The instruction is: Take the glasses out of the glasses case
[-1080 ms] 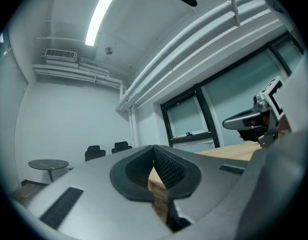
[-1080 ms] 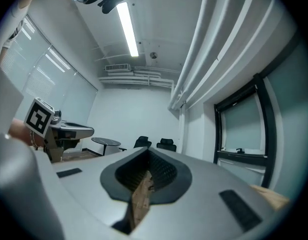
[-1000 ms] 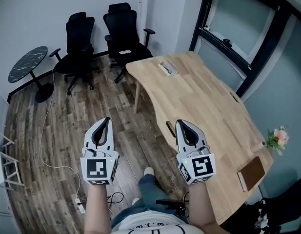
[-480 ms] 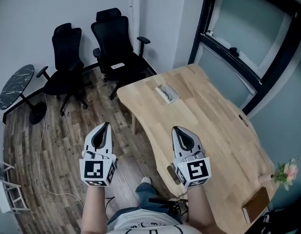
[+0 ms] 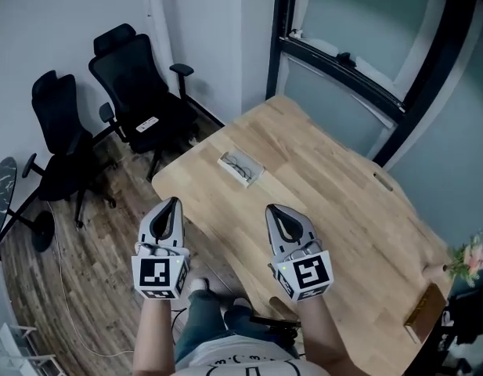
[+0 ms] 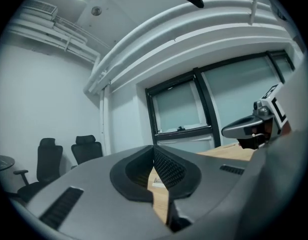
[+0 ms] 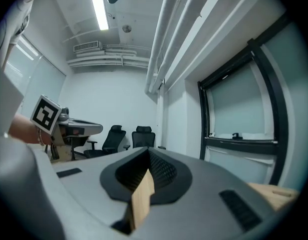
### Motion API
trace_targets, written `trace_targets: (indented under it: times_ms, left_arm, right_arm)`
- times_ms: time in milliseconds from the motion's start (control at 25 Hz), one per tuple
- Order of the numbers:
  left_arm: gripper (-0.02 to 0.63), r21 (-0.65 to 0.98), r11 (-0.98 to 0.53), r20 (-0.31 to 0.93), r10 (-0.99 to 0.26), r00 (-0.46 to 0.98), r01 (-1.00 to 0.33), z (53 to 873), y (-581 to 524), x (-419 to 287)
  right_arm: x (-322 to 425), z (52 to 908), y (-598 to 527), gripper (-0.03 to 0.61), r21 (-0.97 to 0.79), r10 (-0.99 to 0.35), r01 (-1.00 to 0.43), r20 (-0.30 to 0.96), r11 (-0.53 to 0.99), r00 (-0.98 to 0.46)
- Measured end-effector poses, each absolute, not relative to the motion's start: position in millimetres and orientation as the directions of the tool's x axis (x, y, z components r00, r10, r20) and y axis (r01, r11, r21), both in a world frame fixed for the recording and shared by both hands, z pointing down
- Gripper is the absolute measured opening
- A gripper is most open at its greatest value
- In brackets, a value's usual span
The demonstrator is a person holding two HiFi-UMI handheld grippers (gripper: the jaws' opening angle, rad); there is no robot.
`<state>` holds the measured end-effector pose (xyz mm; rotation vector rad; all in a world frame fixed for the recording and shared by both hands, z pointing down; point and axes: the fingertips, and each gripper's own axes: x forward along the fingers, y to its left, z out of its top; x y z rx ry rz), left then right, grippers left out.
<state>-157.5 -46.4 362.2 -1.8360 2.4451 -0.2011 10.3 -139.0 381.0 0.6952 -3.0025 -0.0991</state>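
The glasses case (image 5: 241, 168) lies open on the near left part of the wooden table (image 5: 343, 202), with dark-framed glasses inside it. Both grippers are held level in front of me, short of the case. My left gripper (image 5: 174, 203) hangs over the floor just off the table's edge, jaws together and empty. My right gripper (image 5: 271, 209) is over the table's near edge, to the lower right of the case, jaws also together with nothing in them. In the left gripper view the left gripper (image 6: 154, 149) is closed at its tips. The right gripper view shows the right gripper (image 7: 148, 150) the same.
Two black office chairs (image 5: 139, 92) (image 5: 57, 124) stand on the wood floor to the left, by a small dark round table (image 5: 2, 186). A black-framed window (image 5: 343, 57) runs behind the table. Flowers (image 5: 470, 258) and a brown flat object (image 5: 426, 312) sit at the table's far right end.
Both grippers have travelled across the room towards the table, still closed. The case now lies much nearer, just ahead of the jaw tips, and the chairs have slid to the left.
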Motion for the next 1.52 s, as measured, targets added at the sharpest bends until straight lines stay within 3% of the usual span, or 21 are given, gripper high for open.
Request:
trace_targets:
  times_ms: [360, 640, 720, 880, 1200, 1520]
  left_arm:
    - [0.017, -0.136, 0.04, 0.09, -0.995, -0.052, -0.99, 404, -173, -235]
    - [0.017, -0.108, -0.167, 0.188, -0.971, 0.145, -0.98, 440, -252, -292]
    - [0.017, -0.092, -0.203, 0.202, -0.962, 0.181, -0.975, 447, -269, -305]
    - [0.017, -0.075, -0.269, 0.216, -0.944, 0.248, -0.96, 456, -296, -321]
    - [0.017, -0.022, -0.313, 0.244, -0.923, 0.299, -0.949, 482, -322, -345]
    - [0.017, 0.023, -0.329, 0.274, -0.906, 0.322, -0.944, 504, -326, -356]
  right_arm:
    - [-55, 419, -210, 0.011, 0.114, -0.571, -0.559, 0.158, 0.821, -0.806]
    - [-118, 446, -271, 0.021, 0.034, -0.664, -0.676, 0.225, 0.736, -0.713]
    - [-135, 459, -280, 0.181, 0.028, -0.654, -0.675, 0.281, 0.738, -0.703]
    - [-156, 479, -295, 0.204, 0.074, -0.649, -0.676, 0.373, 0.733, -0.663]
    - [-195, 544, -312, 0.158, 0.196, -0.483, -0.486, 0.652, 0.852, -0.585]
    - [-213, 619, -333, 0.112, 0.168, -0.296, -0.305, 0.843, 0.938, -0.448]
